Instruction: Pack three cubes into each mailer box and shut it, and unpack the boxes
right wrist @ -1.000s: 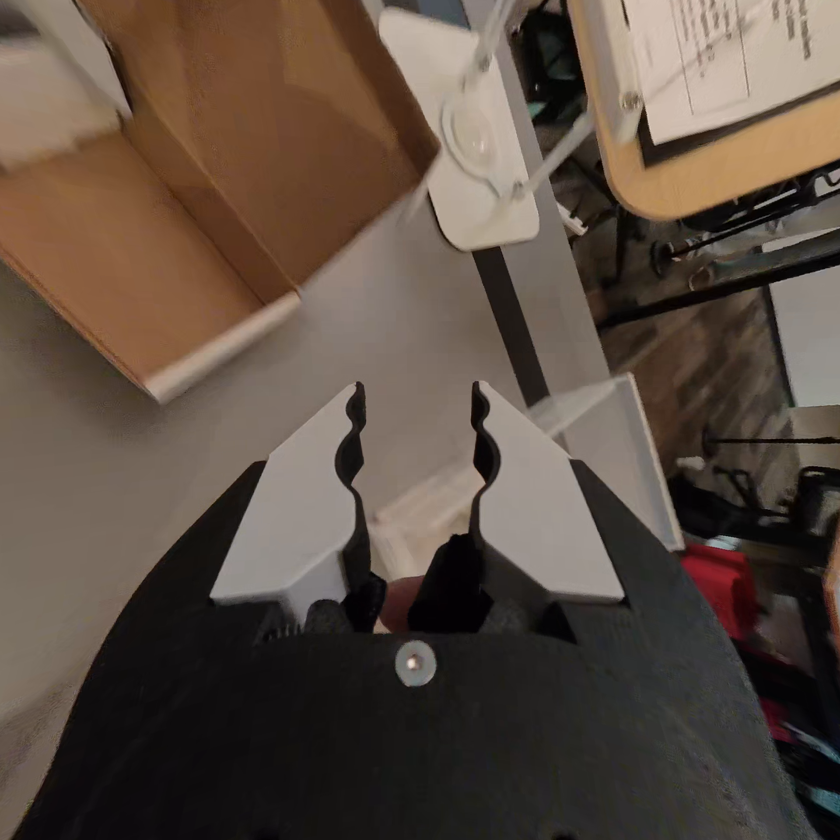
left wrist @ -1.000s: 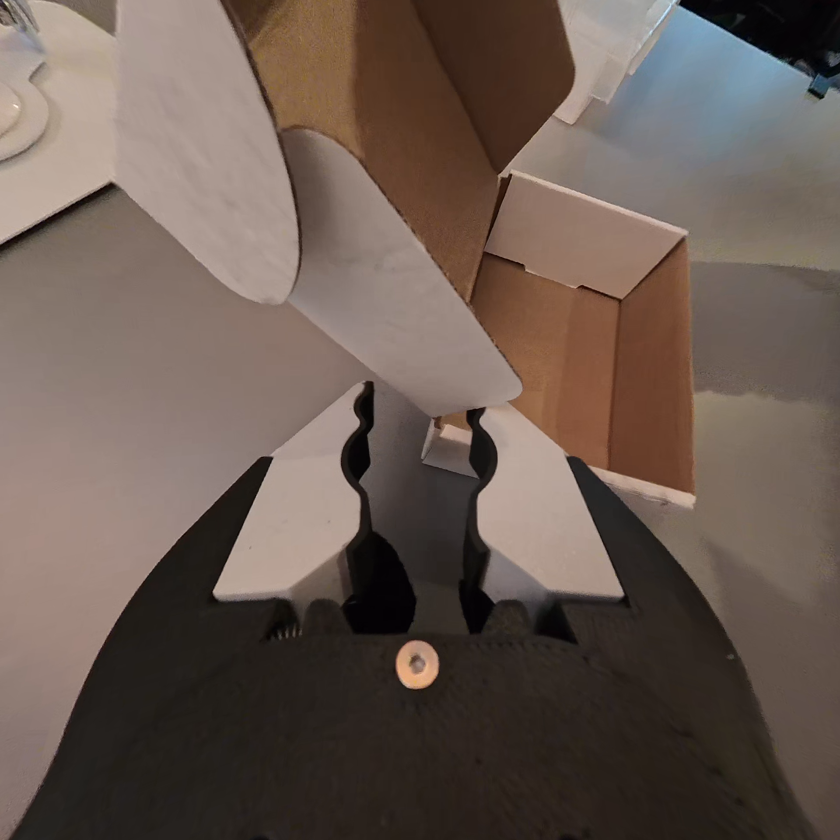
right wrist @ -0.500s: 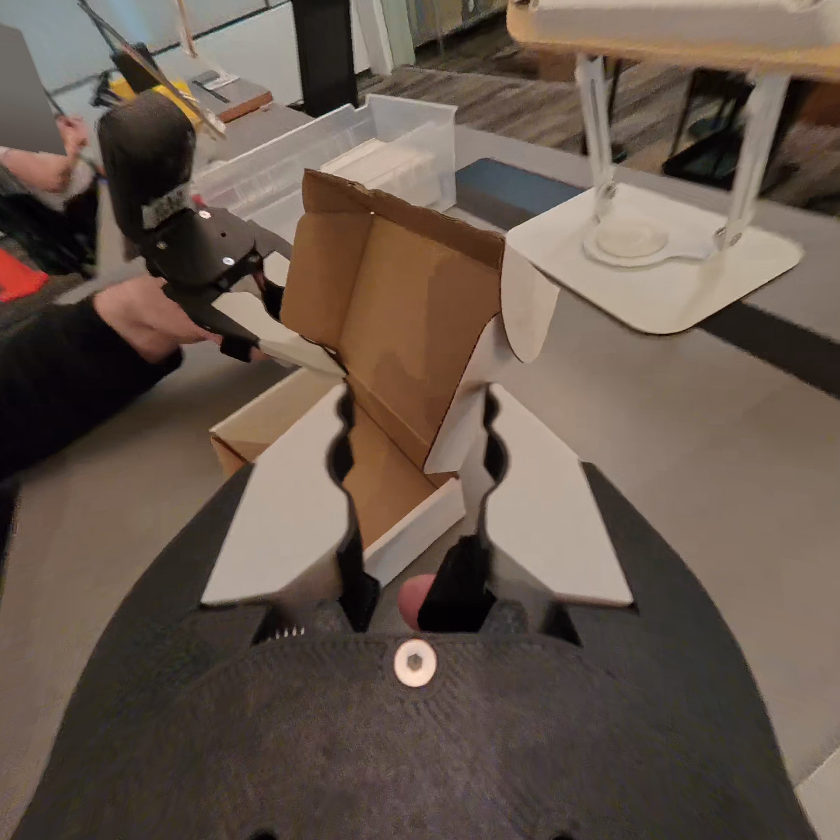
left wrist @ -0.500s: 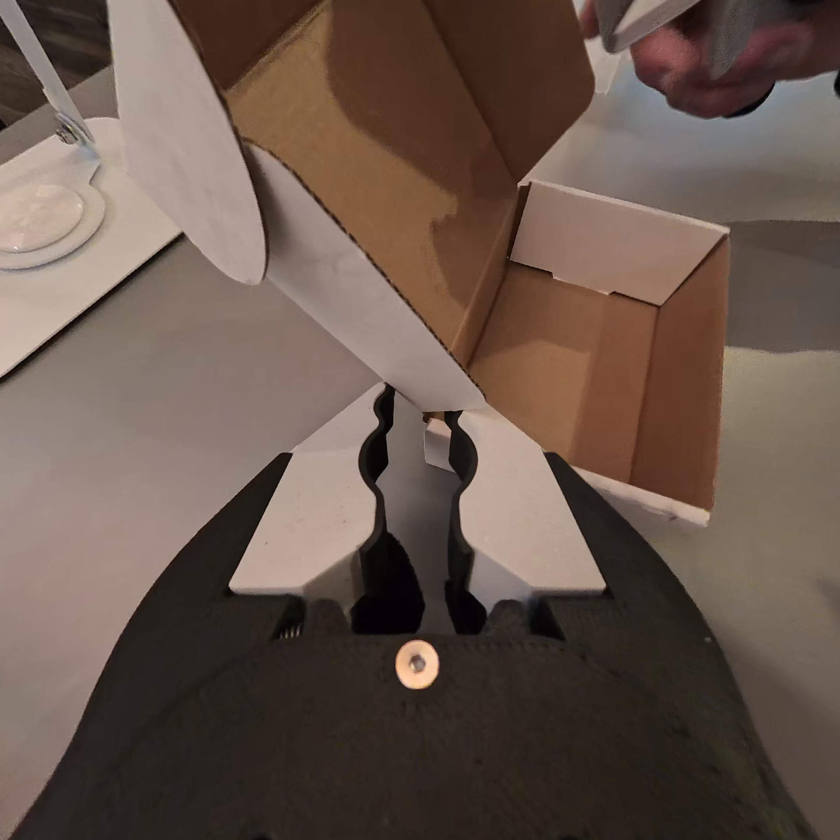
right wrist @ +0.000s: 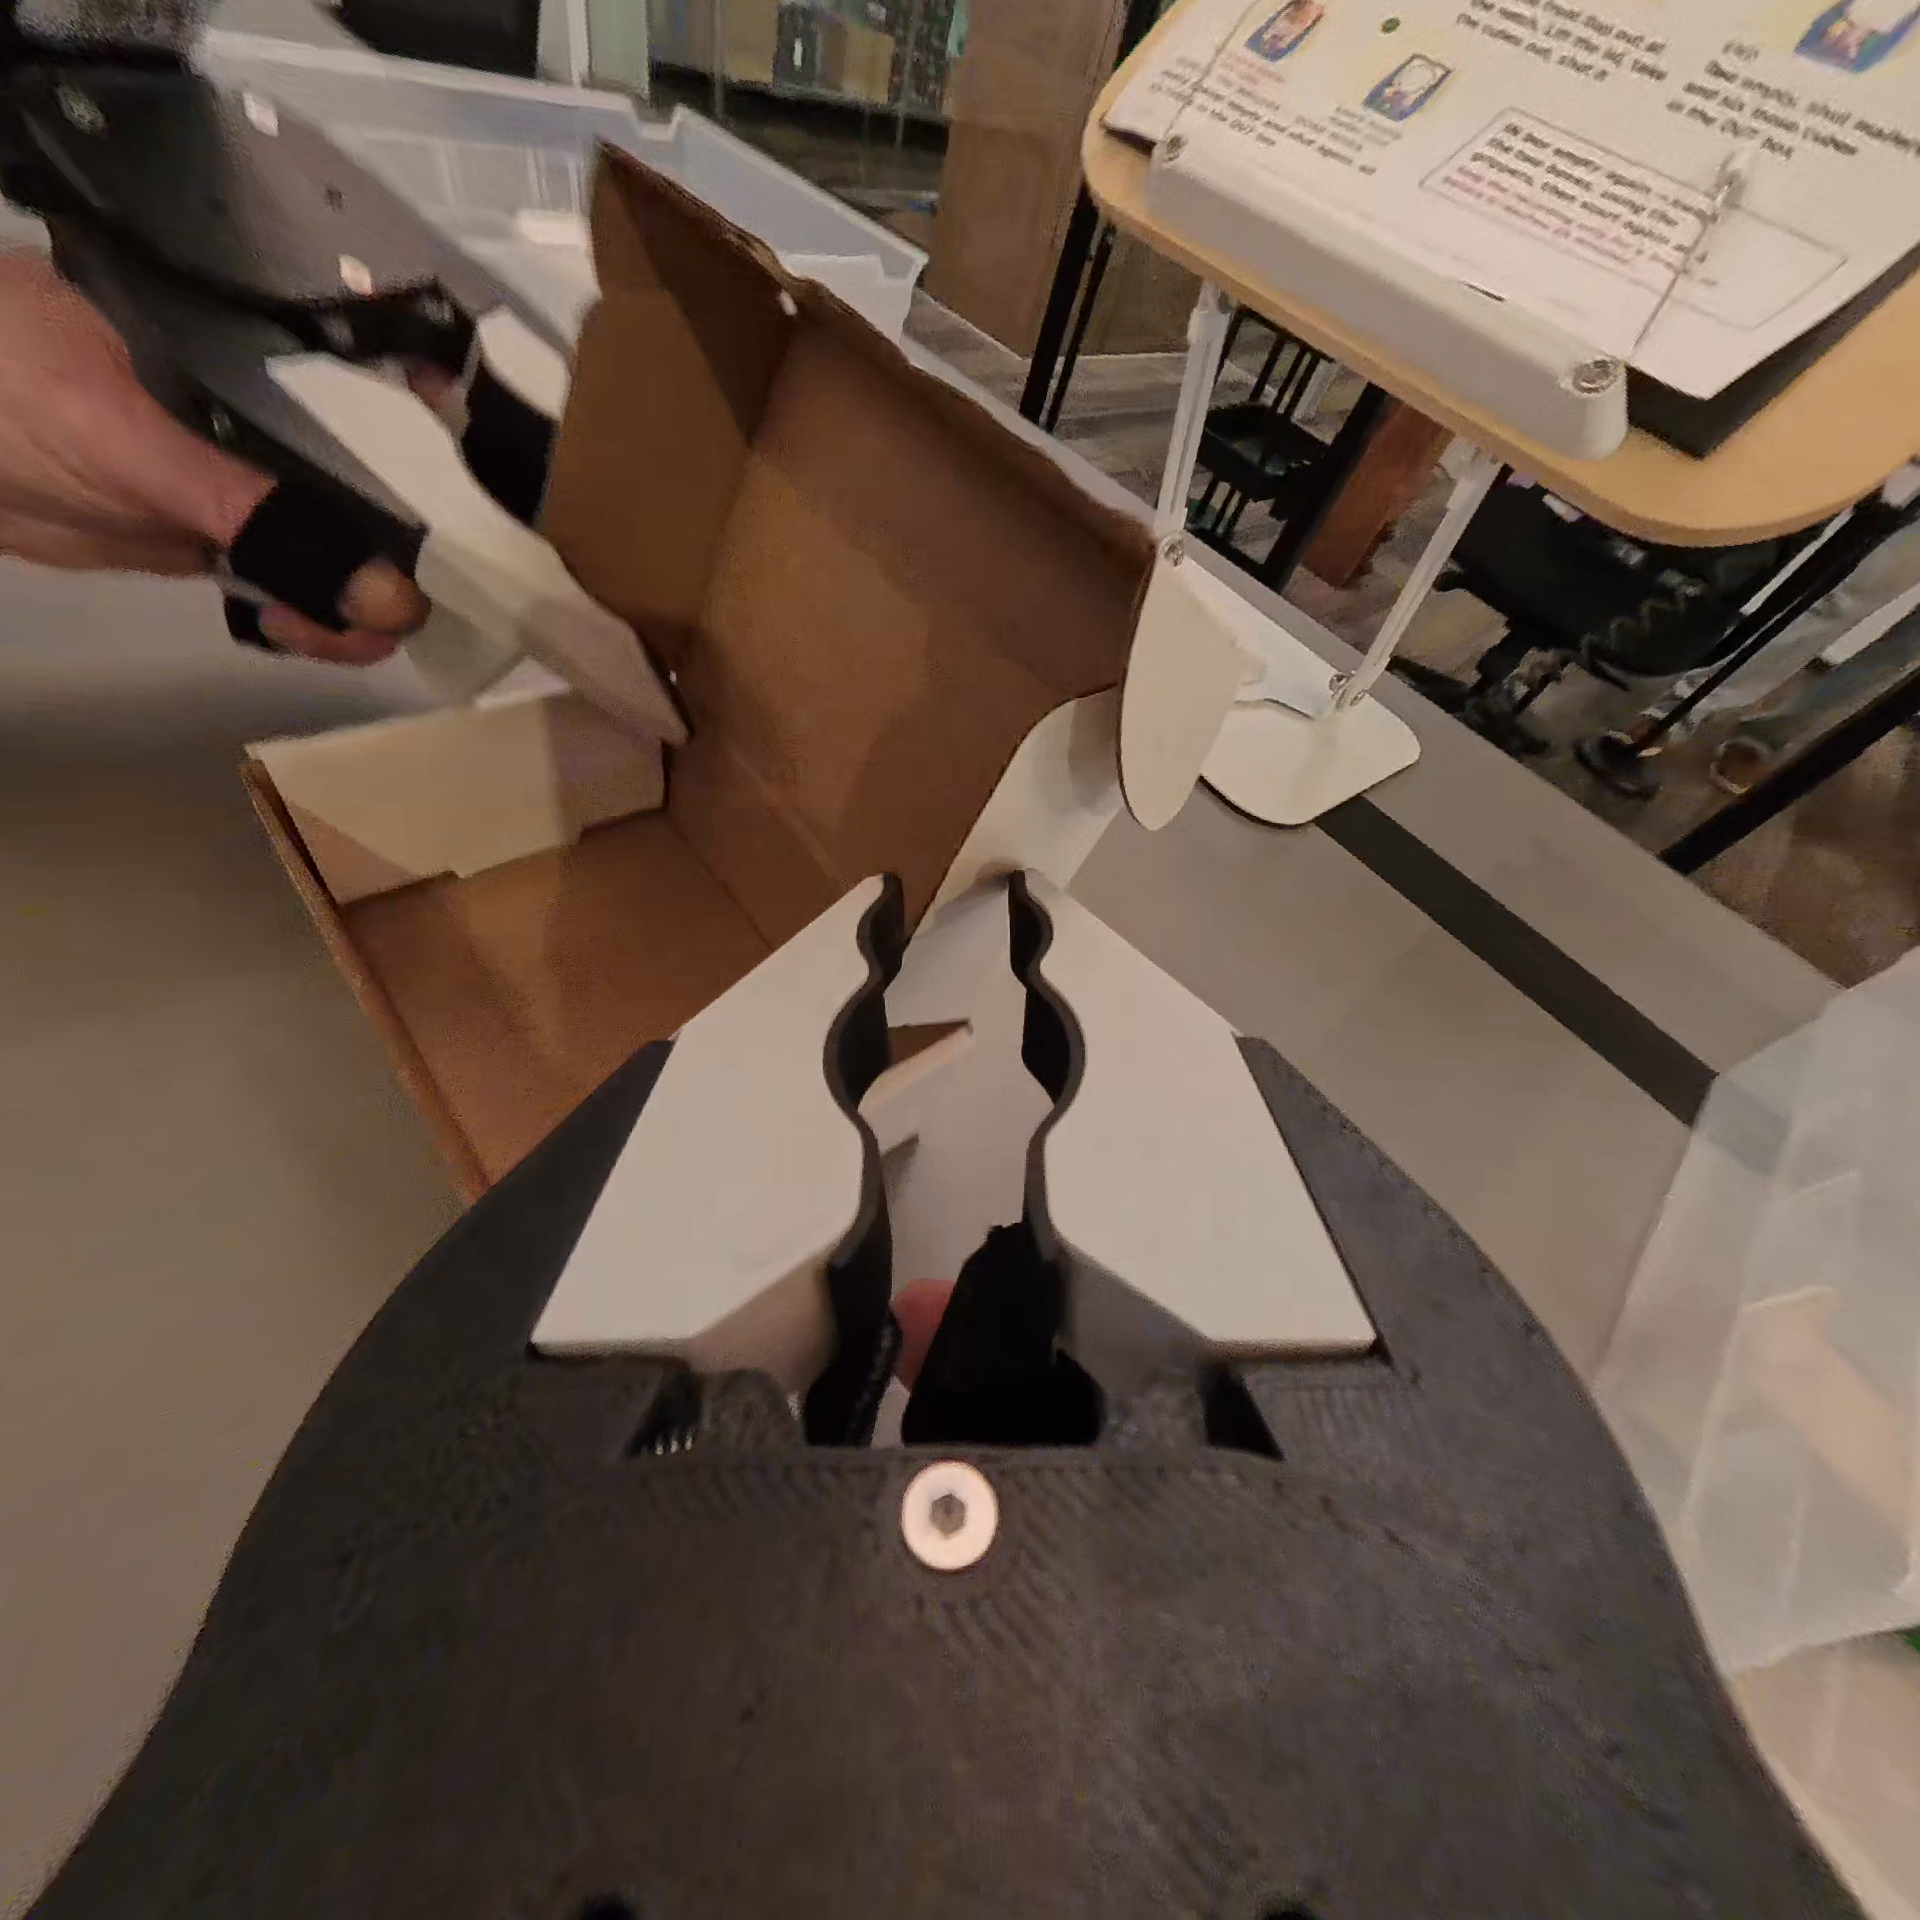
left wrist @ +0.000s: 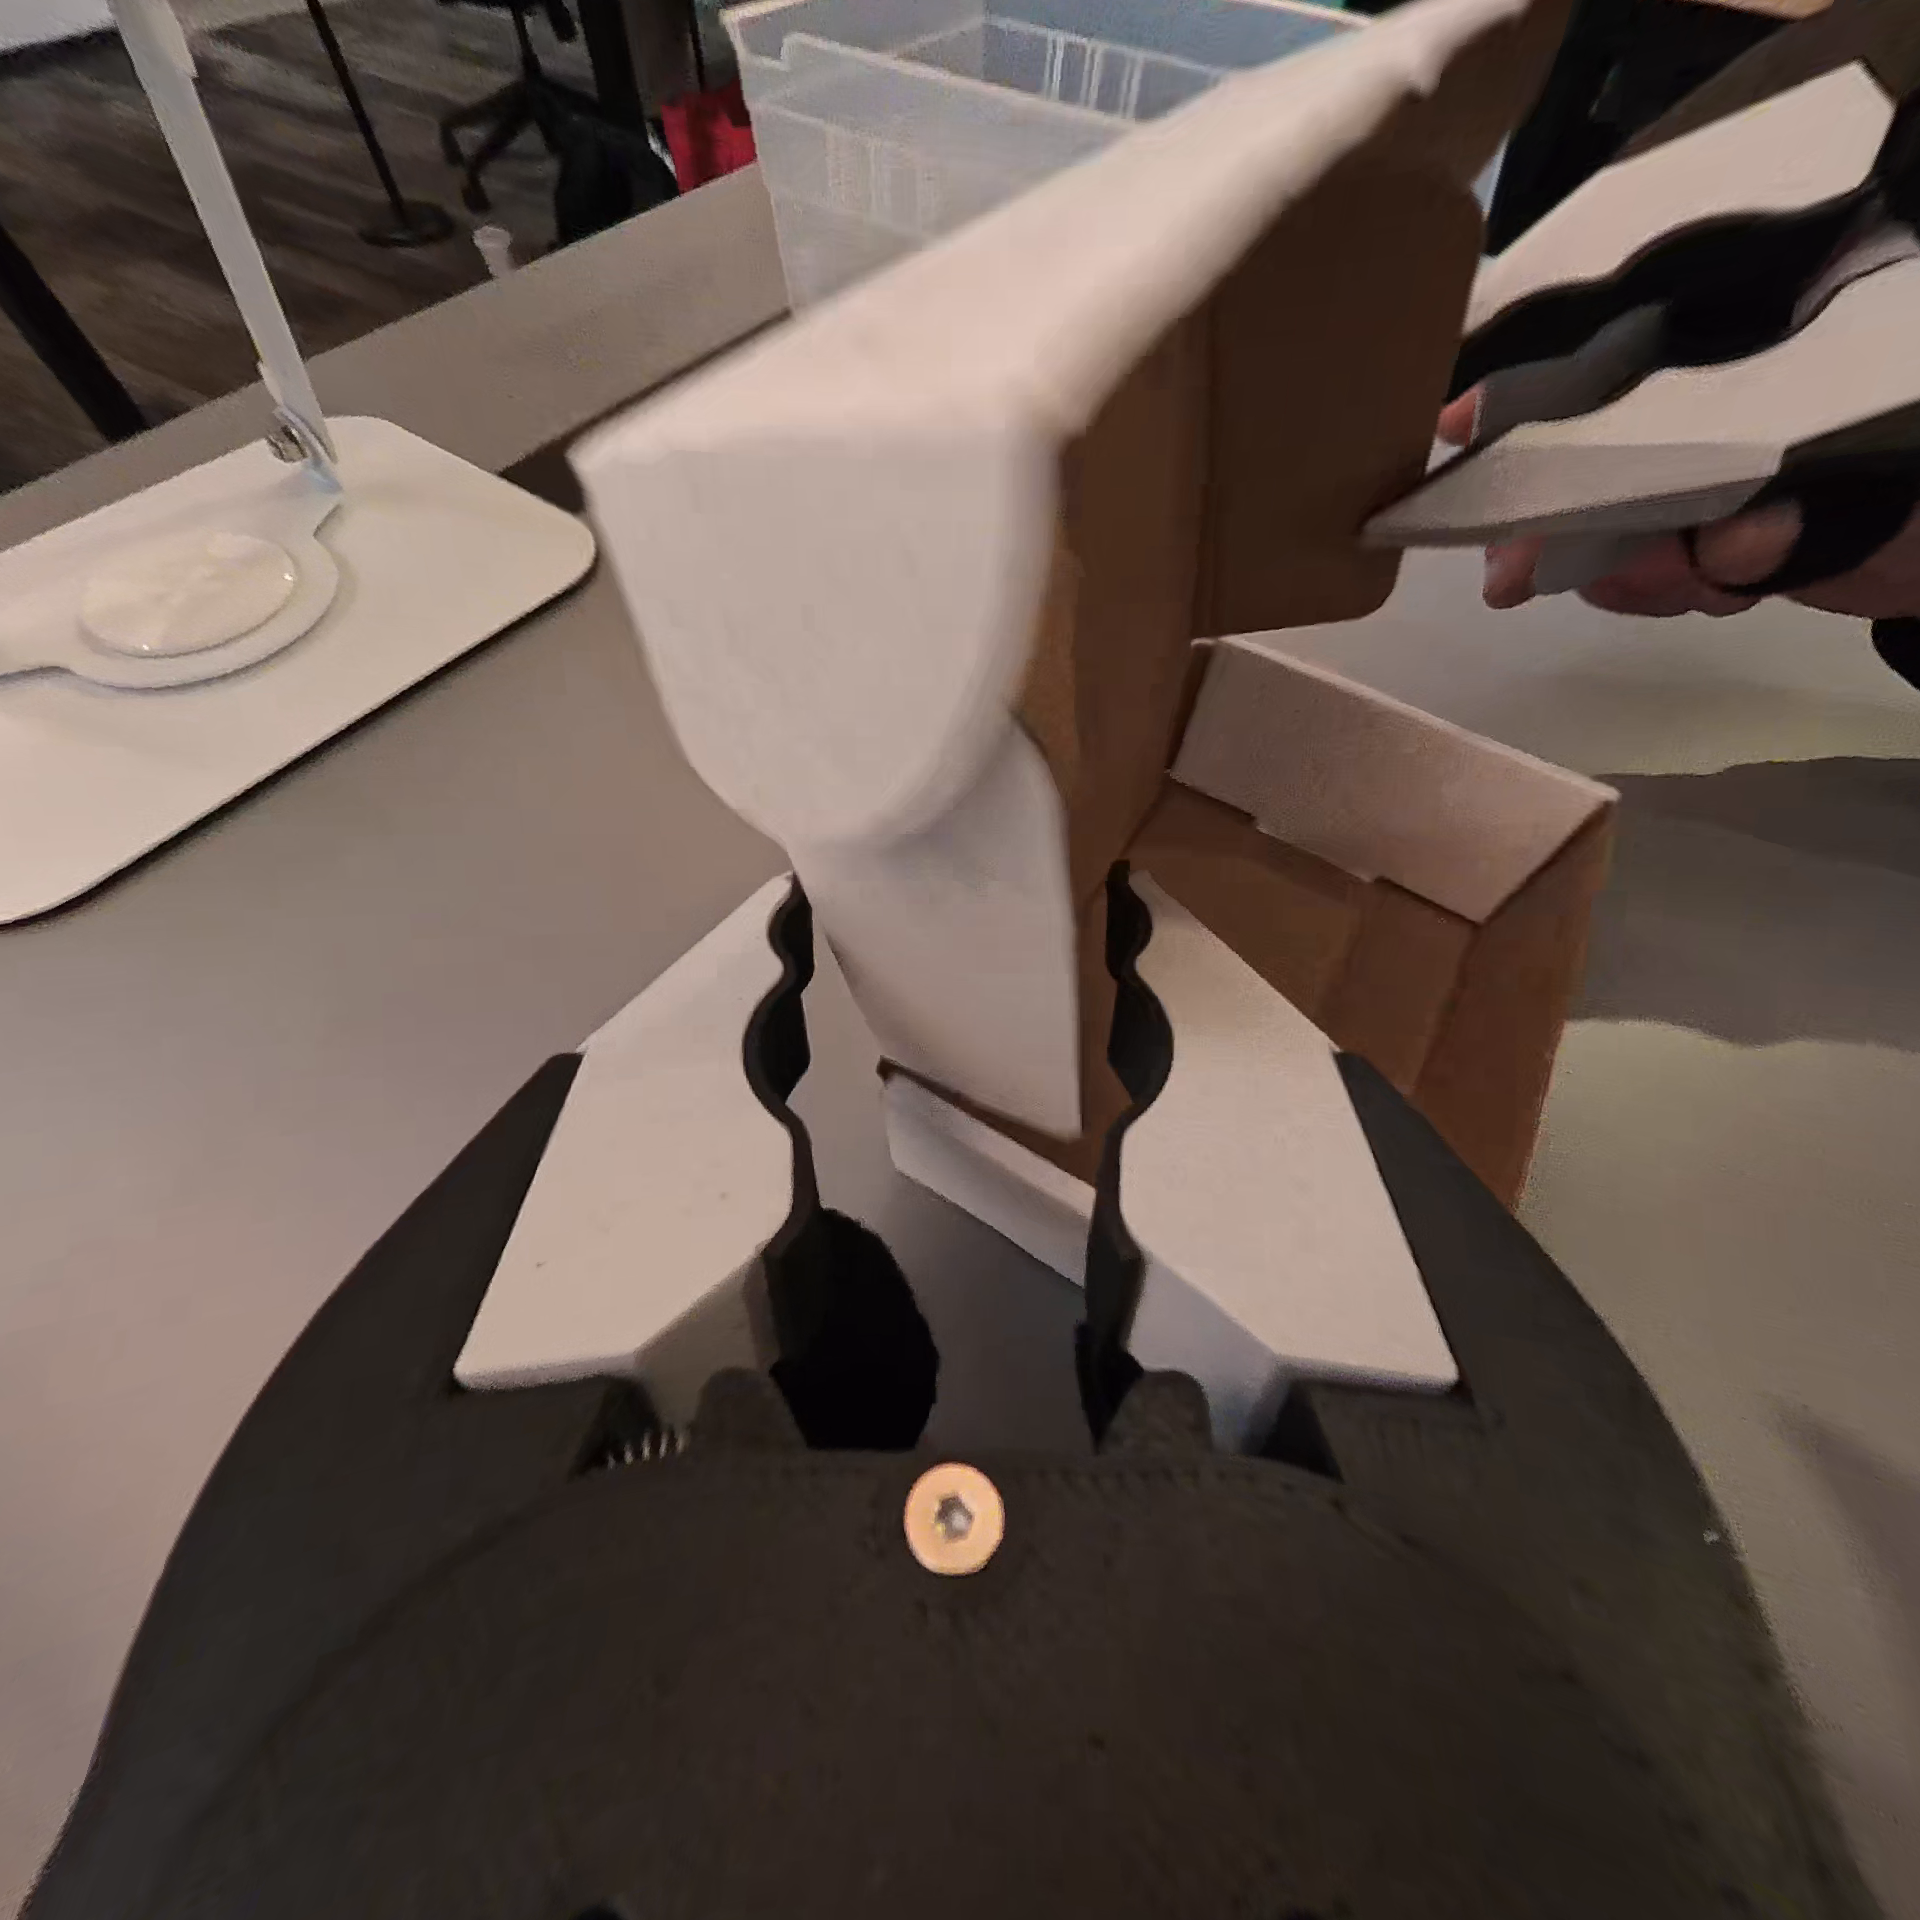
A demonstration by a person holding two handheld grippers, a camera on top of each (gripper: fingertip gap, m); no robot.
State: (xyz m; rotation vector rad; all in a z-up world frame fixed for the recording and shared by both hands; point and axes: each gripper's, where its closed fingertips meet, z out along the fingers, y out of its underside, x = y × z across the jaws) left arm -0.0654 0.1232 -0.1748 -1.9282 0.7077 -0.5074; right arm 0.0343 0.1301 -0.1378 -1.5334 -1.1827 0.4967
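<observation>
Between the left claw's fingers: a white side flap hanging down off the raised lid of the mailer box. Fingers spread wide apart, so not looking clamped on that flap, just straddling it. Just ahead of the claw and a bit to its right, sitting on the grey table: the box tray, brown inside, white outside, lid tilted up over its near side. Off to the claw's far left, got a white lamp base on the table, and straight ahead behind the lid a clear plastic bin.

Over on the other side, same story for the right claw: fingers much closer together, with the opposite white flap running into the narrow gap. Honestly can't tell whether pinching it or just around it. From the left wrist view, seeing that claw's tips right at the edge of the lid's brown flap. Ahead and left of the right claw, the open tray. To its right, a crinkly clear bag. Up and right, a wooden stand with papers.
</observation>
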